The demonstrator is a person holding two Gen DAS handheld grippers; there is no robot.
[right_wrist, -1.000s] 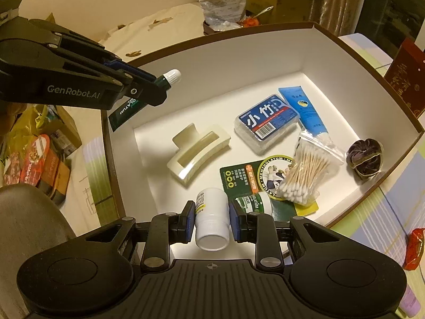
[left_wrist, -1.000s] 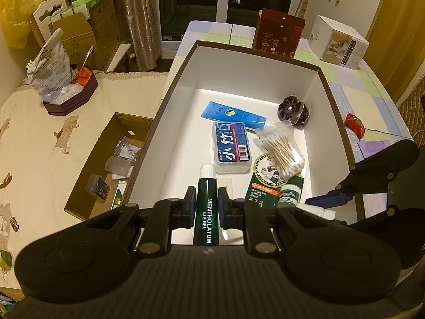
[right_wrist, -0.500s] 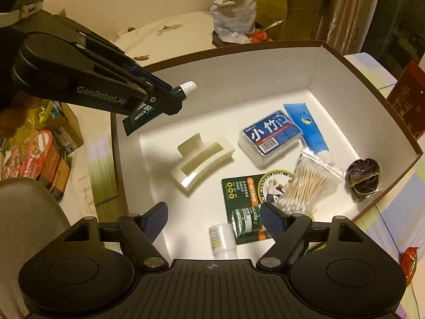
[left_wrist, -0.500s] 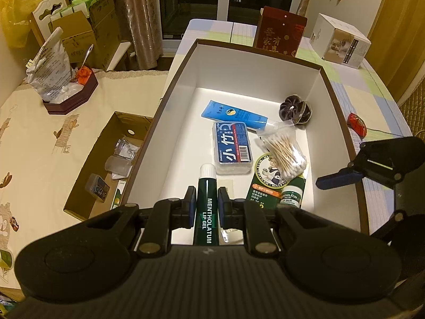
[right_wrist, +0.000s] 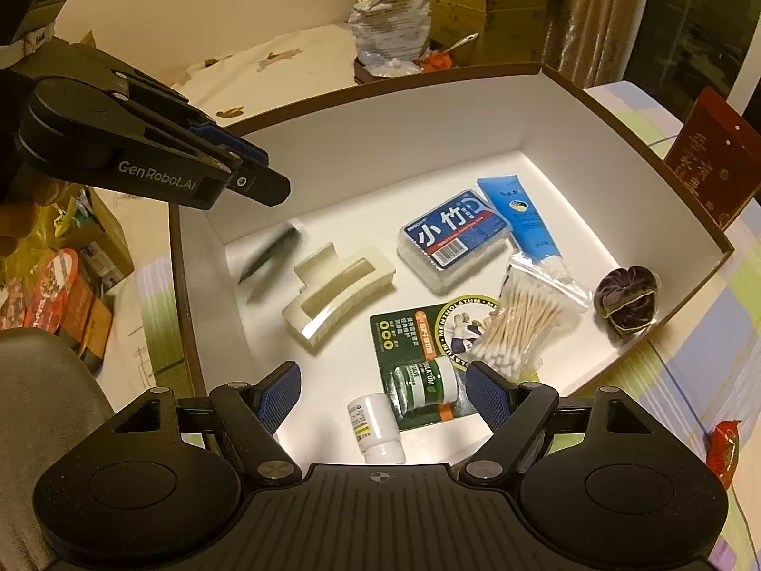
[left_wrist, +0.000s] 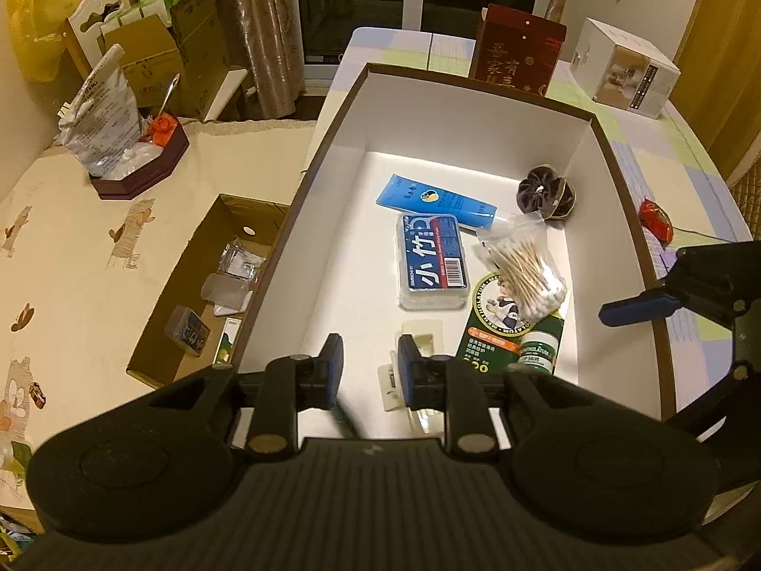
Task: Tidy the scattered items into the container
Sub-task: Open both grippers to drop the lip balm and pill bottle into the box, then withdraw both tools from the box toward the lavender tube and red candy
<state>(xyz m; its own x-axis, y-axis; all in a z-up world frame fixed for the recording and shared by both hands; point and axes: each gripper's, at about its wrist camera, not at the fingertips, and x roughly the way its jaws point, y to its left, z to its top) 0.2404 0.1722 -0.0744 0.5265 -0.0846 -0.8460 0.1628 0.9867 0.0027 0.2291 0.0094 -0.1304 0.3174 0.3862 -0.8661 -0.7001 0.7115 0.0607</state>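
Note:
The white box [left_wrist: 452, 114] with a brown rim holds a blue case [left_wrist: 430, 257], a blue tube [left_wrist: 435, 202], bagged cotton swabs [left_wrist: 525, 269], a dark scrunchie [left_wrist: 547, 190] and a green Mentholatum card [left_wrist: 513, 333]. My left gripper [left_wrist: 370, 366] hangs open over the box's near corner. The dark green lip gel tube [right_wrist: 271, 259] is a blur in mid-fall below it, beside a cream hair claw [right_wrist: 337, 285]. My right gripper [right_wrist: 385, 395] stands wide open above a white bottle [right_wrist: 375, 428] lying on the floor of the box [right_wrist: 380, 142].
A red packet [right_wrist: 723, 447] lies on the checked tablecloth outside the box. A red carton [left_wrist: 518, 57] and a white carton [left_wrist: 623, 71] stand behind it. An open cardboard box [left_wrist: 204, 285] with small items sits to the left. A grey chair seat [right_wrist: 38, 380] is nearby.
The right gripper opened, dropped the white bottle into the box and drew back. The left gripper has just opened, and the lip gel tube is falling from it.

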